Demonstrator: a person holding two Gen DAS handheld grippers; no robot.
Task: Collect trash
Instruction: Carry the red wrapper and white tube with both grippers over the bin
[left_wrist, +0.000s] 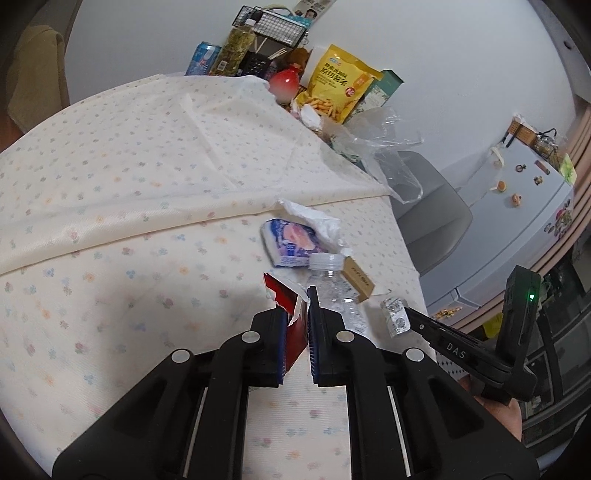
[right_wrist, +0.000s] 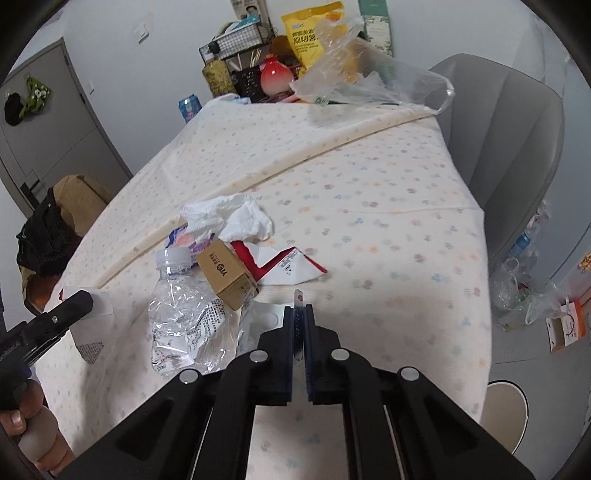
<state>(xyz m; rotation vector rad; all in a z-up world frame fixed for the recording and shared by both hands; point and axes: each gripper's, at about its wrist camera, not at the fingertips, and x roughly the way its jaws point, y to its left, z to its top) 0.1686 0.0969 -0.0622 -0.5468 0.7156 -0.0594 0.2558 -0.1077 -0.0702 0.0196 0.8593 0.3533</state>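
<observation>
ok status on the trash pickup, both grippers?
Left gripper shut on red carton scrap. Right gripper shut on small foil wrapper. Crushed bottle, cardboard box, tissue left to collect. Nothing seen in the way.

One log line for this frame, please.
left gripper shut on red-and-white wrapper | right gripper shut on blister pack | on table: crushed bottle, brown box, tissue

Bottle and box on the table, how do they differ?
The bottle is clear plastic; the box is brown cardboard. The bottle is crushed and crumpled; the box keeps its square shape. The bottle is the bigger of the two. Both lie side by side on the flowered tablecloth, and neither is held.
</observation>
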